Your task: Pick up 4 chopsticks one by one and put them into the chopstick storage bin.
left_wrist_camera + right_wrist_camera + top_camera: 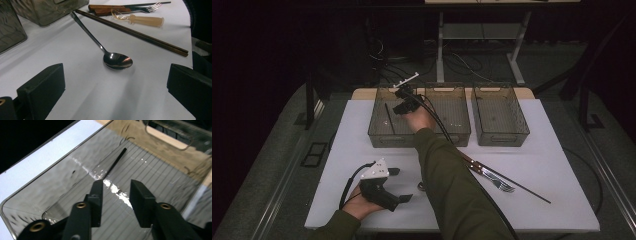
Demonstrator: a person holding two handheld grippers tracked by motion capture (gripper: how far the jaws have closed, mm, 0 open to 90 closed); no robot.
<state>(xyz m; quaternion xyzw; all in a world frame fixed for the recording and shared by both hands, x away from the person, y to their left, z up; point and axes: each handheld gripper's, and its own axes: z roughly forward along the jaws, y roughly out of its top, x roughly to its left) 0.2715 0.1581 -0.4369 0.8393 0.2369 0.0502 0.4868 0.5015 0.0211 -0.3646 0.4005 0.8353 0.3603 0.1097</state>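
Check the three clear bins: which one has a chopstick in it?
The leftmost bin, under the right gripper: one dark chopstick lies inside. The middle bin and right bin look empty.

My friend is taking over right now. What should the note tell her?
Right hand-held gripper: over the left bin, jaws apart, nothing between them; a dark chopstick lies on the bin floor beneath it.
Left hand-held gripper: open, empty, low over the table near the spoon.
Done: one chopstick binned.
Left on the table: spoon, chopsticks, wooden-handled fork and a pale plastic piece. The right bin looks empty.
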